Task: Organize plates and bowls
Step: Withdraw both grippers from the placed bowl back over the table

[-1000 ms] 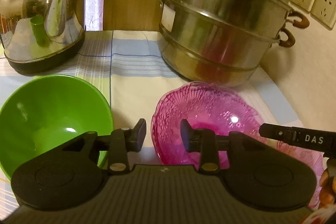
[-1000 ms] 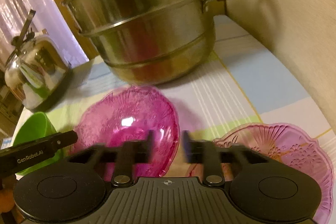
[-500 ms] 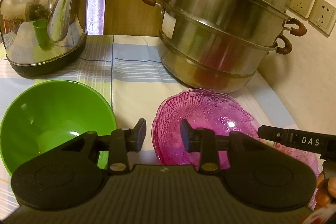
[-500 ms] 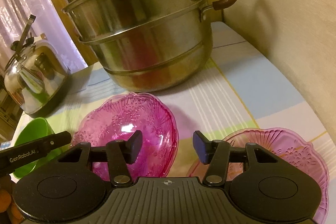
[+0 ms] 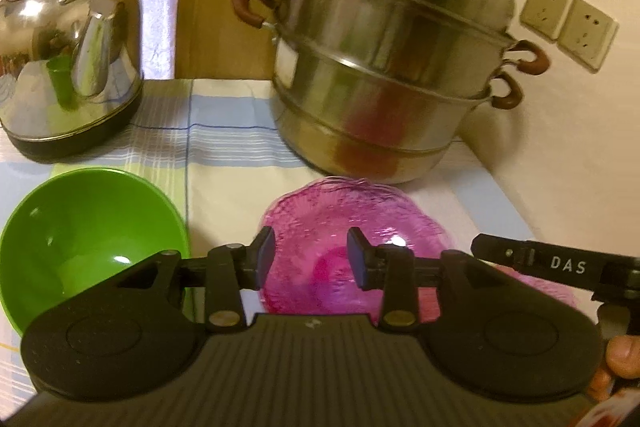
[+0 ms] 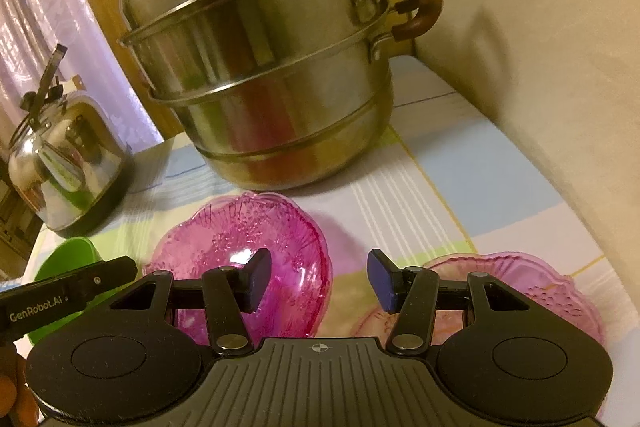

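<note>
A green bowl (image 5: 88, 239) sits on the cloth at the left. A pink glass bowl (image 5: 352, 227) stands beside it in the middle. My left gripper (image 5: 312, 261) hovers above the pink bowl's near side. Its jaws are opening, and the pads press on nothing. In the right wrist view the pink bowl (image 6: 248, 239) lies ahead on the left and a pink glass plate (image 6: 552, 291) on the right. My right gripper (image 6: 320, 279) stands open over the cloth between the two, holding nothing. The left gripper's finger (image 6: 68, 291) covers part of the green bowl (image 6: 68, 259).
A tall steel steamer pot (image 5: 392, 67) fills the back of the striped tablecloth (image 5: 224, 155), with a shiny kettle (image 5: 68, 67) at the back left. A wall with sockets (image 5: 568, 23) runs close along the right side. A person's fingers (image 5: 620, 355) show at the lower right.
My left gripper has lifted a little away from the bowls, and its jaws have spread wider. The right gripper's jaws stand wider than a second ago. The bowls and the plate have not moved.
</note>
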### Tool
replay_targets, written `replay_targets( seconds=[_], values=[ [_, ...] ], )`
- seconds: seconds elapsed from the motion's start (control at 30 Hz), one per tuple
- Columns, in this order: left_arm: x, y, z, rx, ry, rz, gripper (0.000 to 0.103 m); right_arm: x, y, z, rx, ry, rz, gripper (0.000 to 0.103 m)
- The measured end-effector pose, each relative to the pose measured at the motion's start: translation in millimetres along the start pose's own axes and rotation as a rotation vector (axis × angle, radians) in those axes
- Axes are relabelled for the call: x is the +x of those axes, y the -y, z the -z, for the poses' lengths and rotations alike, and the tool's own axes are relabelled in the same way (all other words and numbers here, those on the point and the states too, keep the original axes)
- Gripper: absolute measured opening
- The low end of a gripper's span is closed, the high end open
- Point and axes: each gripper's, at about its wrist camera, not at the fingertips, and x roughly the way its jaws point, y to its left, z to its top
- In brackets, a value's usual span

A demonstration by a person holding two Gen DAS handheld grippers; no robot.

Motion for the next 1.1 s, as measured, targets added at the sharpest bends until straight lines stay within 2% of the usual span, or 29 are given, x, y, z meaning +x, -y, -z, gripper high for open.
replay_targets(
  seconds=[0.2, 0.33, 0.43, 0.7, 0.9, 1.1],
  values=[
    [-37, 25, 2, 0.025, 0.033, 0.050, 0.053, -41, -1, -2, -0.011, 0.059, 0.036, 0.055],
    [-64, 44, 11, 0.078, 0.043, 0.076, 0.057, -76, 3, 7, 0.000, 0.108, 0.062, 0.075],
    [-88, 57, 23, 0.101, 0.055, 0.096, 0.064, -104, 10, 19, 0.030, 0.125, 0.071, 0.078],
    [-156, 73, 77, 0.065, 0.041, 0.111, 0.077, -193, 26, 69, 0.063, 0.140, 0.125, 0.080],
    [-200, 85, 125, 0.051, 0.007, 0.084, 0.079, -250, 32, 112, 0.064, 0.090, 0.145, 0.081],
    [-241, 94, 159, 0.063, 0.000, 0.036, 0.080, -292, 33, 146, 0.066, 0.057, 0.153, 0.081]
  ],
)
